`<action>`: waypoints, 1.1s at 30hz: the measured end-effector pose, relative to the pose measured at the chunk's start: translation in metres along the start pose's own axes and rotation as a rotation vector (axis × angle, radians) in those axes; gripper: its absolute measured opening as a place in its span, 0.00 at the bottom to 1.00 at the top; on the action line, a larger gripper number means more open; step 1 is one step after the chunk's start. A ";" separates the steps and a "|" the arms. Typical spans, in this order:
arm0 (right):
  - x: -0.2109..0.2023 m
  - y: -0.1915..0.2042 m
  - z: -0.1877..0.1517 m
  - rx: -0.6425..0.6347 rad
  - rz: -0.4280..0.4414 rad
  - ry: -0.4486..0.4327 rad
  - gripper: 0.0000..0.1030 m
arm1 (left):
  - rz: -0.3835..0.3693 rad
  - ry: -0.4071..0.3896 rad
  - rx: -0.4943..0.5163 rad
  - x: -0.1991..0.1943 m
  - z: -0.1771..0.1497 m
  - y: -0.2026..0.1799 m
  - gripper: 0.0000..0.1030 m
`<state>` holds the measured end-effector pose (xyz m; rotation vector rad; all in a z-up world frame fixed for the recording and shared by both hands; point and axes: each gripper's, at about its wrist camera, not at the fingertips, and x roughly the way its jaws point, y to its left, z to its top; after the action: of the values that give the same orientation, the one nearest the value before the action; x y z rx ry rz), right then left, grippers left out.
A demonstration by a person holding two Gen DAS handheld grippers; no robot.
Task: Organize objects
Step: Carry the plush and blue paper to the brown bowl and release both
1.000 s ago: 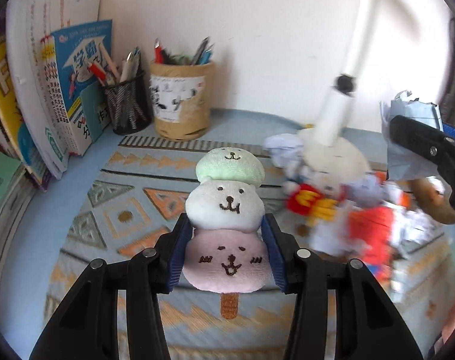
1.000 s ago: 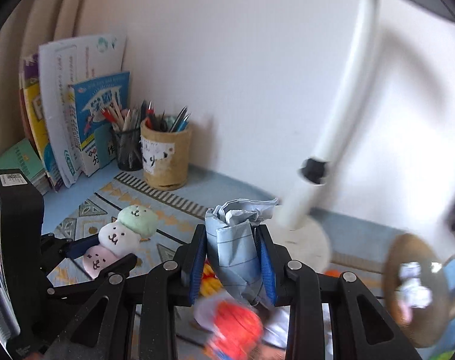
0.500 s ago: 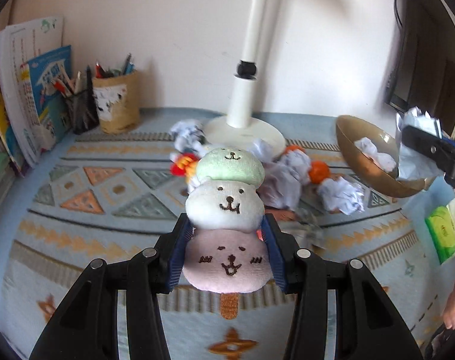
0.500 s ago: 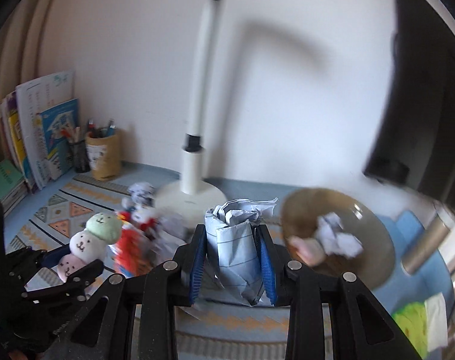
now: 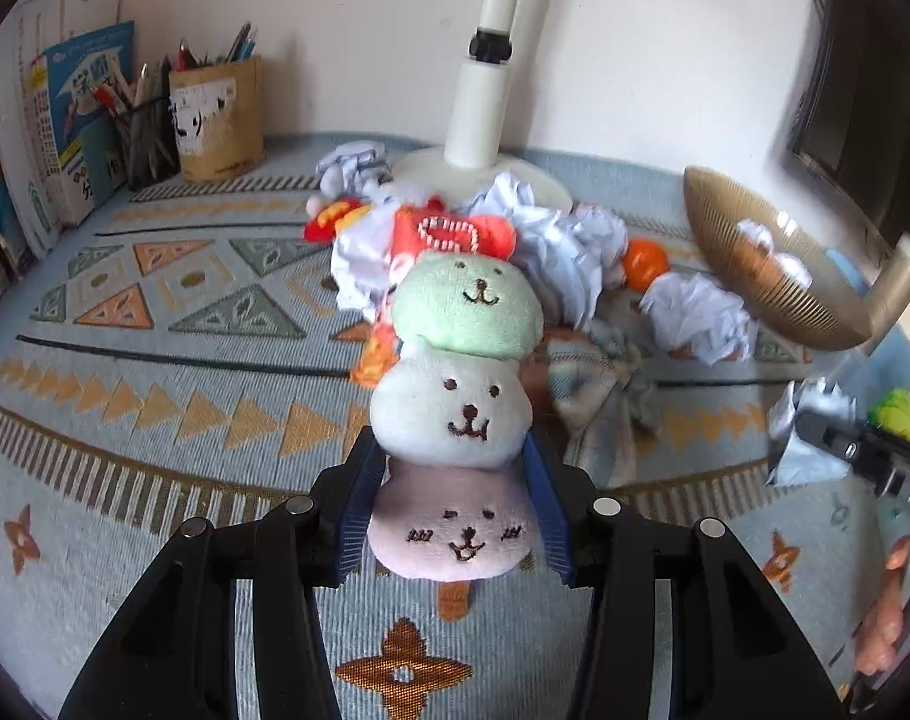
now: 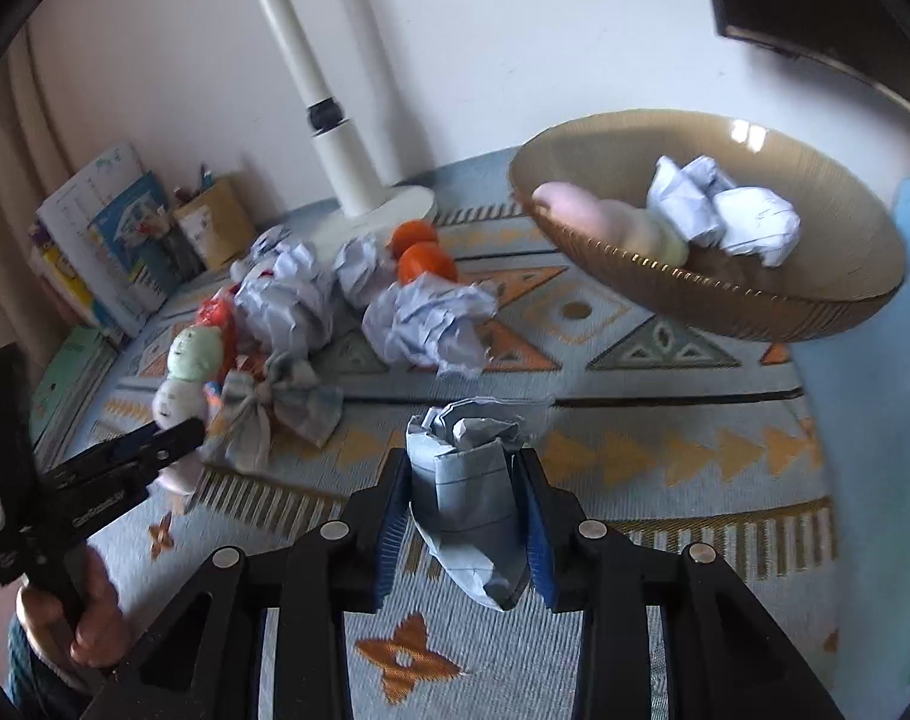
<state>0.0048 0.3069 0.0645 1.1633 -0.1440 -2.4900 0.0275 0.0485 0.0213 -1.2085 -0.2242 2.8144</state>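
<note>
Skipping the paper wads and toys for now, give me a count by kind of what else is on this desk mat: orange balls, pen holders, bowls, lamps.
Orange balls: 2
Pen holders: 2
Bowl: 1
Lamp: 1
Total: 6

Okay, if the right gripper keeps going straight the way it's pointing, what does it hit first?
Probably the patterned mat. The right gripper, with the crumpled blue paper between its fingers, angles down at bare mat. The brown bowl sits up and to the right of that line, though depth is hard to judge.
</note>
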 end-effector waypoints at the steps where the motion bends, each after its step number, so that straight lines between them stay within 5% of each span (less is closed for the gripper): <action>1: -0.001 0.000 -0.001 -0.007 0.015 0.004 0.38 | -0.004 -0.001 -0.001 -0.001 0.000 0.001 0.43; 4: -0.005 -0.006 -0.006 0.005 0.028 0.010 0.62 | -0.001 0.016 0.001 -0.003 -0.004 0.001 0.43; 10: -0.003 -0.017 -0.016 0.049 0.043 0.052 0.63 | -0.018 0.038 0.073 -0.025 -0.026 -0.009 0.43; 12: -0.002 -0.021 -0.019 0.065 0.043 0.064 0.63 | -0.006 0.056 0.085 -0.027 -0.031 -0.009 0.55; 14: 0.000 -0.025 -0.020 0.092 0.045 0.076 0.63 | 0.037 0.048 0.065 -0.027 -0.031 -0.003 0.88; 15: 0.000 -0.027 -0.021 0.101 0.049 0.084 0.64 | 0.052 0.033 0.039 -0.028 -0.028 0.002 0.88; 19: -0.001 -0.032 -0.024 0.123 0.066 0.107 0.65 | 0.040 0.045 -0.045 -0.020 -0.012 0.017 0.88; 24: -0.004 -0.039 -0.020 0.215 0.082 0.096 0.83 | 0.084 0.099 -0.061 0.007 -0.002 0.015 0.85; 26: 0.001 -0.040 -0.016 0.234 0.069 0.098 0.83 | 0.071 0.115 -0.051 0.014 -0.005 0.009 0.61; 28: 0.005 -0.036 -0.013 0.223 0.044 0.101 0.82 | 0.104 0.103 -0.014 0.013 -0.007 0.004 0.52; 30: 0.007 -0.030 -0.012 0.198 0.011 0.093 0.59 | 0.081 0.087 0.012 0.007 -0.010 0.001 0.46; 33: 0.000 -0.019 -0.014 0.140 0.007 0.072 0.51 | 0.047 0.050 0.043 -0.012 -0.019 -0.002 0.46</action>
<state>0.0097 0.3250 0.0503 1.3036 -0.3058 -2.4617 0.0500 0.0514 0.0173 -1.2897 -0.1330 2.8090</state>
